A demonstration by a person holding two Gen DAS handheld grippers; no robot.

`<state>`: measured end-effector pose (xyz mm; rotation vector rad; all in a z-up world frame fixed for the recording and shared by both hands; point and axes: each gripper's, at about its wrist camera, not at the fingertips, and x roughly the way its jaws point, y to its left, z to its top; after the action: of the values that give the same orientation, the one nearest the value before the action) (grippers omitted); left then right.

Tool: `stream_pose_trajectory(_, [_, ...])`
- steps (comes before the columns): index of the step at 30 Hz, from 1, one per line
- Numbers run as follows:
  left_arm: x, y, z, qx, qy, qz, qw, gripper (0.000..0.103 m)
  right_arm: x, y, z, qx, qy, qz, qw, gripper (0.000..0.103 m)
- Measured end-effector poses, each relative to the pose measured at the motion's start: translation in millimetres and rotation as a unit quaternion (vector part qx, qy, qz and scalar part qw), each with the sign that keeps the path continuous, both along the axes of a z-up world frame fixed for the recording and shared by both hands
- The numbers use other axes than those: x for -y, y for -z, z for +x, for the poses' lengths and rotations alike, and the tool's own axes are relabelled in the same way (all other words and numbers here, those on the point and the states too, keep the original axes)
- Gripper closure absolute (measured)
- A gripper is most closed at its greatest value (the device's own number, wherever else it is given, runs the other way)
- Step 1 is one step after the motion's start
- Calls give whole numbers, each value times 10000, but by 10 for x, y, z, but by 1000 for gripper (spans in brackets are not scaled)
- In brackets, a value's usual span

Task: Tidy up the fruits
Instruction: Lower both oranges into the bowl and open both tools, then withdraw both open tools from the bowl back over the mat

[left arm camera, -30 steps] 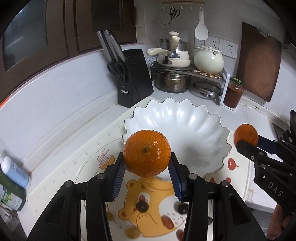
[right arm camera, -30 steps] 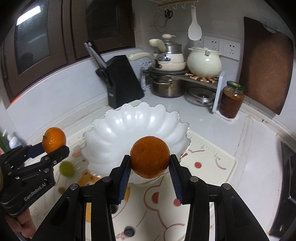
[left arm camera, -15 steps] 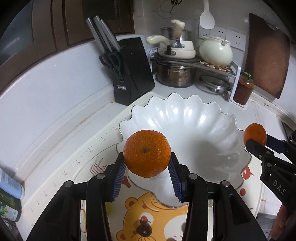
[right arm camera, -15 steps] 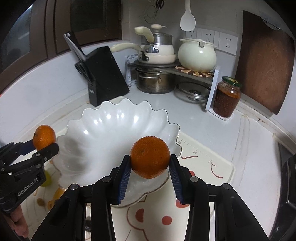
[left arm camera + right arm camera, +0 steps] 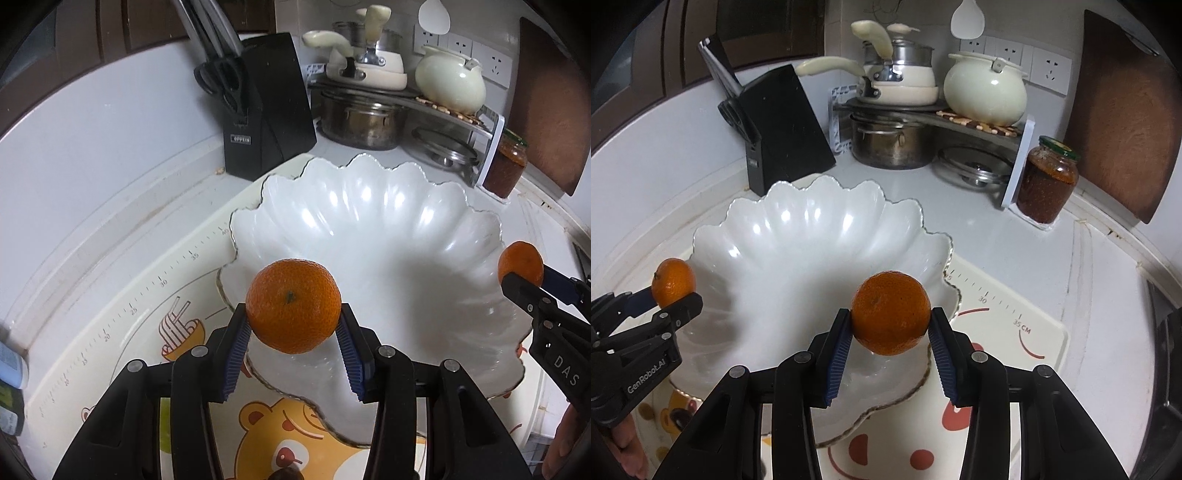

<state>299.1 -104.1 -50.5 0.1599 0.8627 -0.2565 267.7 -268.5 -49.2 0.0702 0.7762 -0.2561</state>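
My left gripper (image 5: 293, 314) holds an orange tangerine (image 5: 293, 310) between its blue pads, over the near left rim of a white scalloped bowl (image 5: 369, 206). Its jaws are just starting to open, with the pads still touching the fruit. My right gripper (image 5: 891, 317) is shut on a second tangerine (image 5: 891, 312) above the bowl's (image 5: 798, 229) near right rim. Each view shows the other gripper at the side with its fruit: the right gripper (image 5: 517, 277) with its tangerine (image 5: 521, 260), the left gripper (image 5: 677, 297) with its tangerine (image 5: 673, 282). The bowl holds no fruit.
The bowl sits on a cartoon-printed mat (image 5: 177, 328) on a white counter. Behind it stand a black knife block (image 5: 266, 107), a rack of pots (image 5: 897, 144), a cream pot (image 5: 984, 92), a jar (image 5: 1047, 181) and a brown cutting board (image 5: 1123, 122). Bottles (image 5: 11, 369) sit at the far left.
Both grippers have moved forward and down with their tangerines, from short of the bowl to over its near rim. The bowl now looks larger and closer.
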Motion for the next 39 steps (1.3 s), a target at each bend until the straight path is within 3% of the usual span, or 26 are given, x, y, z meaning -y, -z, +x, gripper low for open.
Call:
stream_pose_trajectory(2, [-8, -4, -9, 77, -36, 80, 9999, 41, -11, 24, 4, -23, 26, -31, 10000, 58])
stream_pose_trajectory(3, [-14, -20, -21, 142, -67, 146, 9998, 38, -10, 30, 5, -35, 54, -45, 10000, 57])
stream_pose_trajectory(5, [-34, -60, -42, 218, -56, 192, 9996, 35, 0, 14, -16, 24, 154, -109, 9998, 40])
stream_pose_trajectory(7, [-50, -99, -65, 271, -71, 255, 9993, 32, 3, -21, -53, 129, 251, -174, 9995, 32])
stream_pose_trajectory(11, [-112, -180, -131, 381, -182, 272, 9987, 22, -28, -131, -125, 311, 335, -193, 9988, 22])
stream_pose_trajectory(17, [-183, -310, -285, 459, -212, 232, 9985, 21, -119, -298, -283, 548, 340, -194, 9977, 20])
stream_pose_trajectory(22, [-251, -466, -468, 655, -280, 218, 9972, 9, -199, -433, -449, 763, 292, -171, 9965, 14])
stream_pose_trajectory(39, [-334, -759, -1097, 979, -255, 289, 9945, 8, -310, -627, -1043, 1129, 318, -30, 9931, 10])
